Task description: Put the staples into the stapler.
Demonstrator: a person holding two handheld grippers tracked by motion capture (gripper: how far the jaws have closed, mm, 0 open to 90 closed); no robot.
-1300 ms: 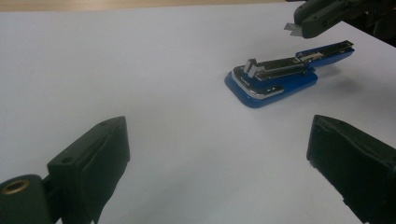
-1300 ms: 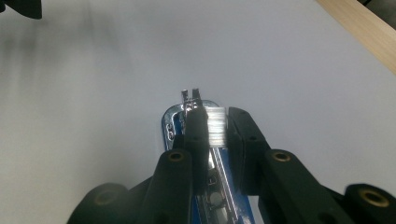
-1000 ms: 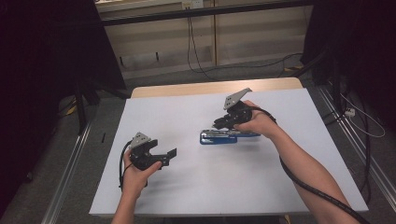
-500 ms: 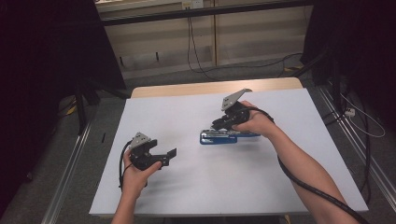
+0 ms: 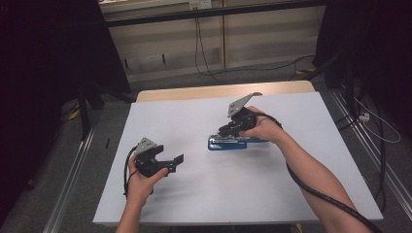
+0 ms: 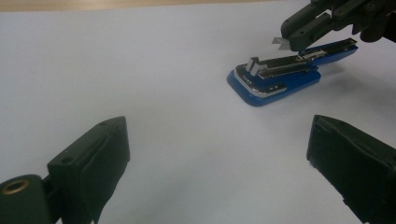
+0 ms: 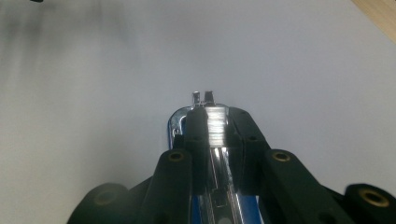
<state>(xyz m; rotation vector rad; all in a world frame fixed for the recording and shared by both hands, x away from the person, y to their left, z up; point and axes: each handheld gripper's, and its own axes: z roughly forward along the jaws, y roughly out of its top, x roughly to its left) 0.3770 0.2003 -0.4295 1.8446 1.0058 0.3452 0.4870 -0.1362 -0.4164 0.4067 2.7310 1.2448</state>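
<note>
We see a counter (image 5: pixel 204 204) with a pale white top and a strip of bare wood (image 5: pixel 218 91) along its far edge. Grey floor (image 5: pixel 160 77) lies around it, crossed by black cables (image 5: pixel 252 68). Behind stands a beige panelled wall (image 5: pixel 262 34). Dark curtains (image 5: pixel 43 58) hang at both sides, and metal rails (image 5: pixel 68 189) flank the counter.

A white-topped table (image 5: pixel 204 204) carries a blue stapler (image 5: pixel 228 143) (lying flat).

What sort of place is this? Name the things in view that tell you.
Probably a lab or workshop set up for recording: a table under a plain white sheet, dark curtains at both sides, metal rails on the floor and cables along the back wall.
</note>
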